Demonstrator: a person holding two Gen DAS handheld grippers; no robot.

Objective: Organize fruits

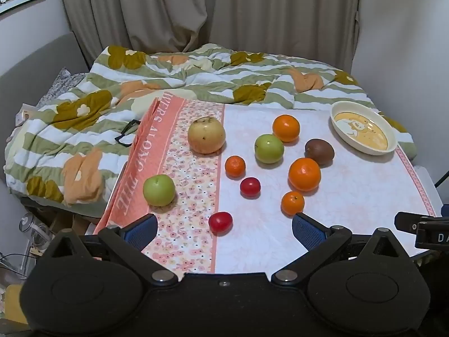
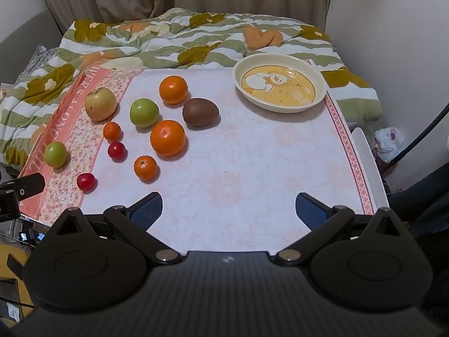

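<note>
Both claws hang spread wide and empty above the near edge of the table: the left gripper (image 1: 224, 231) at the bottom of its view with a red cherry tomato (image 1: 220, 222) just ahead between its fingers, the right gripper (image 2: 228, 210) over bare cloth. The fruit lies scattered loose in the left half of the right view: oranges, green apples, a kiwi (image 2: 200, 111), a yellow apple (image 2: 100, 104). The empty dish (image 2: 280, 82) sits at the upper right, likely the place meant for them. The lower centre and right of the tablecloth (image 2: 252, 163) leave open room for moving; the green apple (image 1: 158, 190) at the left lies nearest an edge.
</note>
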